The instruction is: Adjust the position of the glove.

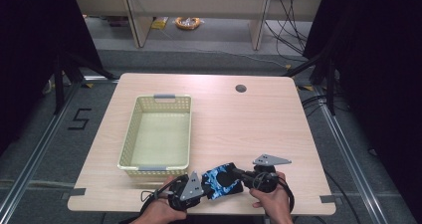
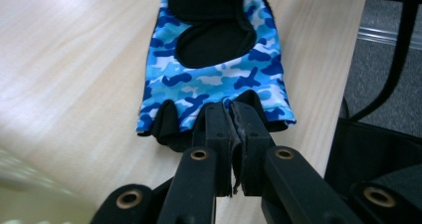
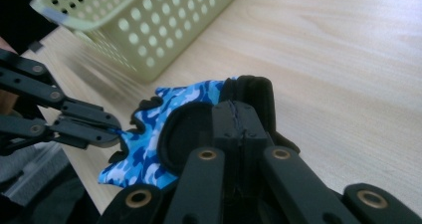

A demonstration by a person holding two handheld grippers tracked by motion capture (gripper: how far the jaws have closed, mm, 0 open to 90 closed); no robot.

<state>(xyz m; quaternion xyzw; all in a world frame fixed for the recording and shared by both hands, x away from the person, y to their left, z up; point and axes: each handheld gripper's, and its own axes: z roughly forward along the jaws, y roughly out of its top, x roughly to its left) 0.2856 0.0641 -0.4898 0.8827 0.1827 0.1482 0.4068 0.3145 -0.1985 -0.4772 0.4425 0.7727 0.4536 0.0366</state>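
Legible markings: one.
From my high view I read a single black digit "5" (image 1: 79, 119), taped on the grey floor (image 1: 45, 159) left of the light wooden table (image 1: 259, 119).

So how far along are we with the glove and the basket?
Done: both grippers have shut on the blue camouflage glove, left gripper at the finger end, right gripper at the cuff. In hand: glove stretched between them at the table's near edge. Left: the basket holds nothing.
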